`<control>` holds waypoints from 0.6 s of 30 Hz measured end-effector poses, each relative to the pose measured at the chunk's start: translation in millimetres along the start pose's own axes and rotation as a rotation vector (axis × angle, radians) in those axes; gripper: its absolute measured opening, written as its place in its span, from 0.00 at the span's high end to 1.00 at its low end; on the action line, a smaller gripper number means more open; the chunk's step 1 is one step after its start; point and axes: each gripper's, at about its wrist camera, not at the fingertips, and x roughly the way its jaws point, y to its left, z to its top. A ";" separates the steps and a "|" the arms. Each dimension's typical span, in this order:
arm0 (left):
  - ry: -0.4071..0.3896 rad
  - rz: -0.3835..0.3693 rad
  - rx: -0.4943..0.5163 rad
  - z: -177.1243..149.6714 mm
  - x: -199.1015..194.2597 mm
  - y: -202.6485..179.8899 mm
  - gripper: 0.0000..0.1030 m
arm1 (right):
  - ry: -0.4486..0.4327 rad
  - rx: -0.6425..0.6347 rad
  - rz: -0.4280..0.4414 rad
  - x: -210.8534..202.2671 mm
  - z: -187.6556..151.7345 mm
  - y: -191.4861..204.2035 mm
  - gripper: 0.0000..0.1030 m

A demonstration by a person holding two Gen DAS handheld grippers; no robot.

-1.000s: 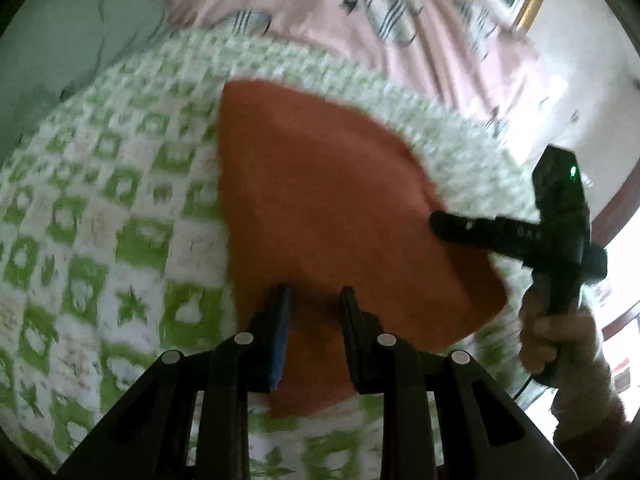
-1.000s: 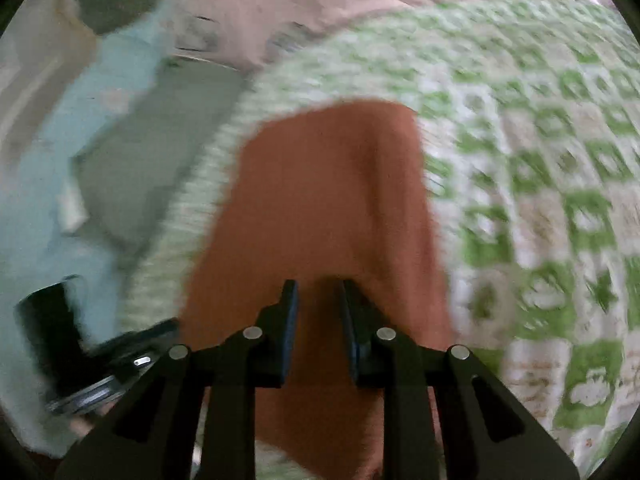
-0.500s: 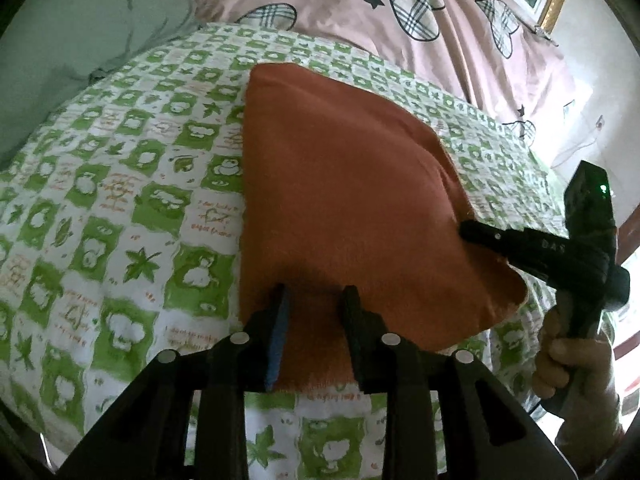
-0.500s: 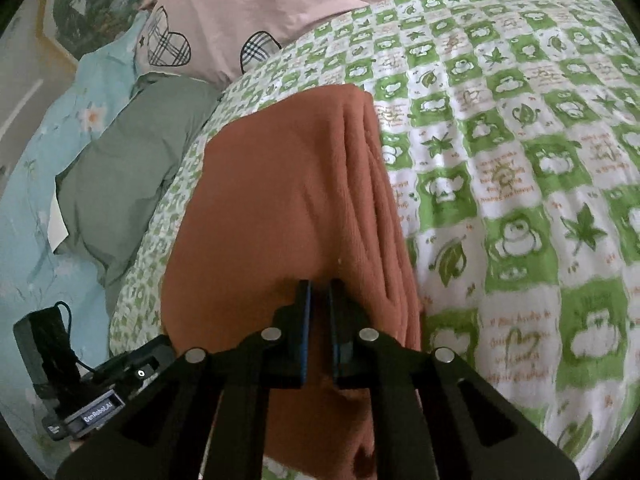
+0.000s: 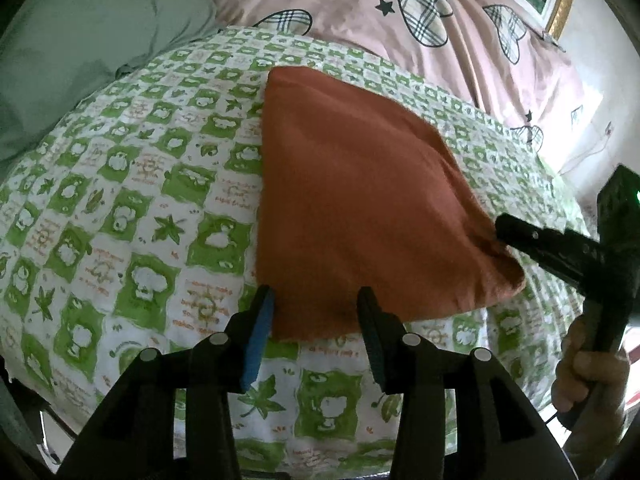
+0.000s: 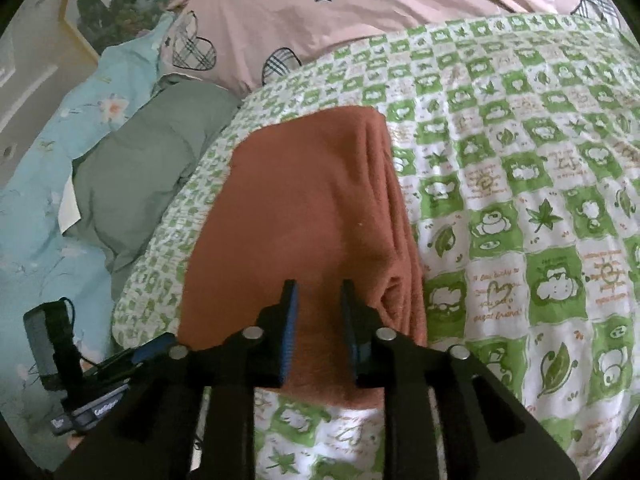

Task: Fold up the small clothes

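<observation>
On the green-check sheet, the folded orange cloth lies flat, w/ a grey cushion and pink heart bedding beyond its far edge. Step in hand, as I read it: letting go after a fold. Both grippers sit at the cloth's near edge w/ jaws opening. Left gripper straddles the near-left corner; pads are apart and not pressing, cloth edge just between them. Right gripper is over the near edge nr the stacked side, where layered folds show along the cloth's right side in the right wrist view; its fingers stand apart w/ cloth behind the gap, nothing clamped. Both point steeply down at the cloth. In the left wrist view the right tool reaches in from the cloth's right side, its tip at or very nr the right corner; contact can't be told. The person's hand wraps its handle, below and right of the cloth. Next move prob calls for: backing both sets of fingers clear w/o dragging the top layer, then either one more fold or a pat-down. The stacked edge looks puffy, so it may spring open. The bundle looks compact already, so the task seems nr done for this piece.
</observation>
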 end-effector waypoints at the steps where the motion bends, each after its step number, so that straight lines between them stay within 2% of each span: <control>1: 0.001 -0.009 -0.009 5.8 -0.7 2.2 0.54 | -0.004 -0.007 0.005 -2.4 1.2 2.8 0.67; 5: -0.022 -0.045 -0.044 49.1 4.4 14.2 0.42 | -0.012 -0.016 0.013 -3.9 5.2 7.9 0.63; 7: -0.031 -0.049 -0.070 73.7 17.1 22.6 0.41 | -0.003 -0.010 0.012 1.0 7.8 6.0 0.62; 12: 0.052 -0.149 -0.197 128.8 77.8 48.8 0.41 | 0.033 -0.004 0.022 11.5 12.7 4.0 0.61; 18: 0.099 -0.139 -0.223 170.0 136.1 52.9 0.41 | 0.032 -0.033 0.027 32.3 55.6 1.4 0.60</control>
